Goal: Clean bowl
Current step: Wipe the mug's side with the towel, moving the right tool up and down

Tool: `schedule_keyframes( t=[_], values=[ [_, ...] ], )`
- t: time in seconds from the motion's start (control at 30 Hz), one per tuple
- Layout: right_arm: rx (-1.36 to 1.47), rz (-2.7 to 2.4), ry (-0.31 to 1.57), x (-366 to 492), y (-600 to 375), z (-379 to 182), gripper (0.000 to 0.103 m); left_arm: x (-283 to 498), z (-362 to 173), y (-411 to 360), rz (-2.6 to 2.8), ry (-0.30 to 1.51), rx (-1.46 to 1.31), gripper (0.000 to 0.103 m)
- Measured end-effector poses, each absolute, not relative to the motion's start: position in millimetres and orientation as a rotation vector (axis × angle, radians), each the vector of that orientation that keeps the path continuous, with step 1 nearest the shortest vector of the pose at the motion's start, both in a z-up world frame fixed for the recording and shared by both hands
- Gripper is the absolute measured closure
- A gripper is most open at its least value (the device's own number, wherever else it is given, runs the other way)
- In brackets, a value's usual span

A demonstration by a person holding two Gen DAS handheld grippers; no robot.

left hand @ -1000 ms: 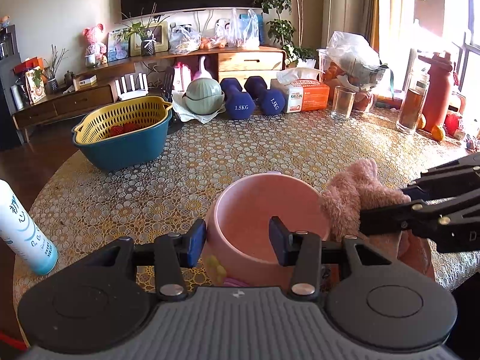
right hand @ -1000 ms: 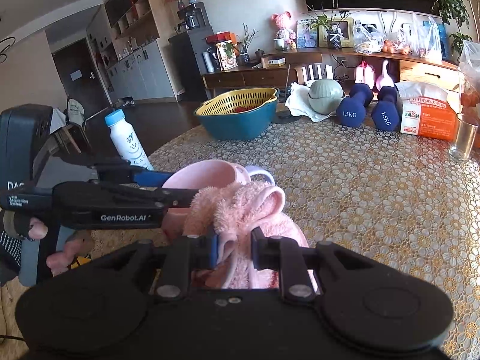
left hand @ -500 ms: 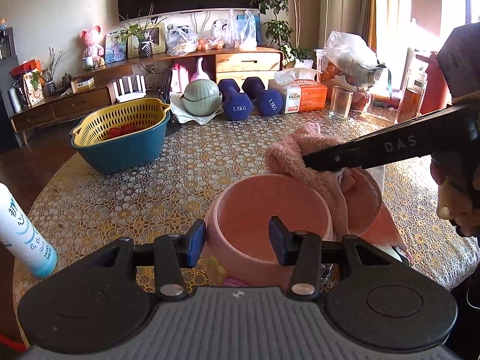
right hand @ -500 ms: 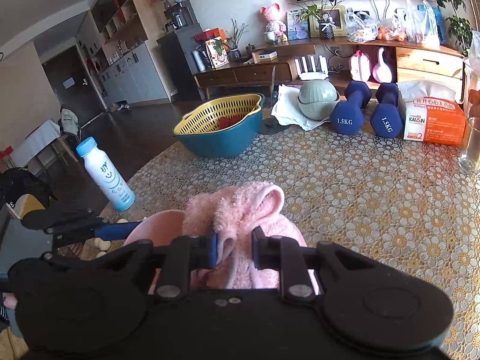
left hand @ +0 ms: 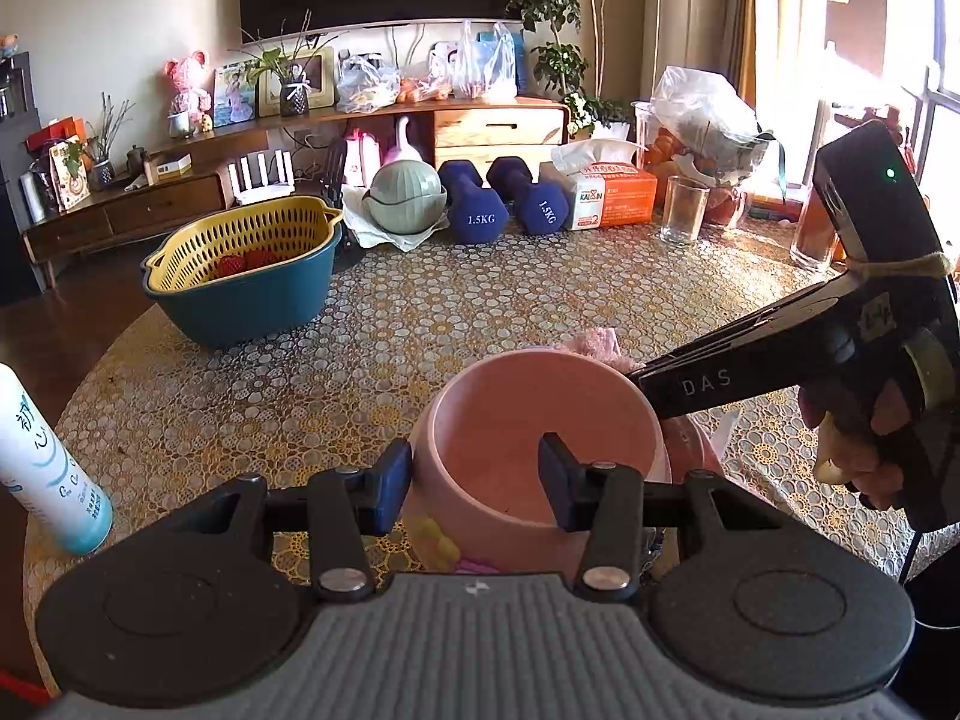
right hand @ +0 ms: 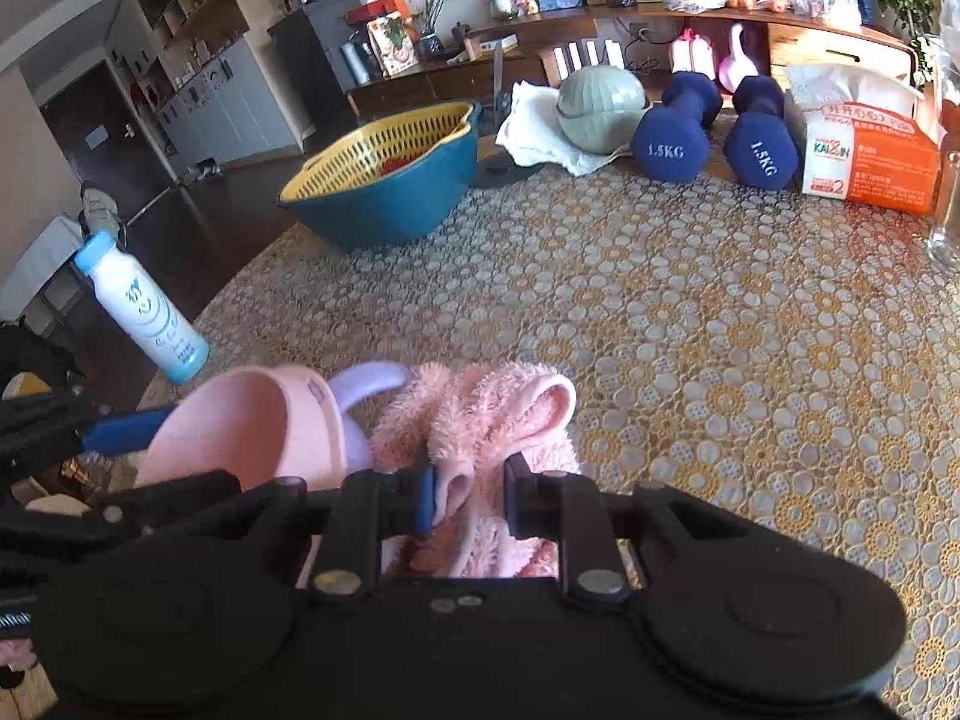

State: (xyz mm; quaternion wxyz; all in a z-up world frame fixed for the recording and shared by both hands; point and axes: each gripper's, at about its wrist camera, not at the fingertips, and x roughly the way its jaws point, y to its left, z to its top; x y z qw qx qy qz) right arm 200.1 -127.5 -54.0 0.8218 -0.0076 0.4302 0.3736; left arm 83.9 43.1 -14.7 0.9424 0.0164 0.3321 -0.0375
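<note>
A pink bowl (left hand: 540, 420) stands on the patterned table (left hand: 390, 312) right before my left gripper (left hand: 477, 477). That gripper is shut on the bowl's near wall, one finger outside and one inside. My right gripper (left hand: 648, 378) reaches in from the right to the bowl's far right rim, held by a person's hand (left hand: 852, 426). Only tufts of the fluffy pink cloth (left hand: 594, 339) show behind the rim. In the right wrist view my right gripper (right hand: 468, 492) is shut on the pink cloth (right hand: 480, 414), which touches the bowl (right hand: 240, 426) on its left.
A teal basin with a yellow colander (left hand: 240, 276) sits at the back left. A white and blue bottle (left hand: 42, 468) stands at the left edge. Two blue dumbbells (left hand: 510, 204), a green lidded pot (left hand: 408, 195), a tissue box (left hand: 612, 198) and a glass (left hand: 681, 210) line the far side.
My right gripper lifted the cloth from beside the bowl up over its rim, then came down at the far right rim. The left gripper and the bowl stayed put.
</note>
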Motion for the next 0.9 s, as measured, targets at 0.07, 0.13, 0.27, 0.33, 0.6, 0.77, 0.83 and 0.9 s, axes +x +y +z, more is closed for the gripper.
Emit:
schedule_keyframes(
  t=[0.07, 0.13, 0.27, 0.33, 0.6, 0.77, 0.83, 0.9],
  values=[
    [-0.015, 0.806, 0.913, 198, -130, -55, 0.083, 84, -15, 43, -0.076, 0.679, 0.034, 0.058],
    [-0.006, 0.805, 0.898, 197, -136, -52, 0.083, 84, -15, 44, -0.075, 0.68, 0.033, 0.058],
    [0.092, 0.796, 0.849, 189, -167, -34, 0.084, 84, -15, 44, -0.075, 0.681, 0.032, 0.058],
    [0.099, 0.805, 0.814, 177, -182, -23, 0.084, 83, -15, 44, -0.076, 0.682, 0.031, 0.058],
    [0.092, 0.872, 0.739, 125, -218, 13, 0.083, 83, -15, 44, -0.07, 0.686, 0.029, 0.058],
    [0.039, 0.897, 0.784, 107, -199, -4, 0.083, 83, -14, 43, -0.069, 0.687, 0.038, 0.058],
    [0.023, 0.912, 0.806, 101, -188, -14, 0.083, 83, -14, 43, -0.07, 0.687, 0.044, 0.058],
    [0.009, 0.915, 0.814, 100, -177, -21, 0.083, 82, -14, 41, -0.073, 0.683, 0.054, 0.058]
  ],
)
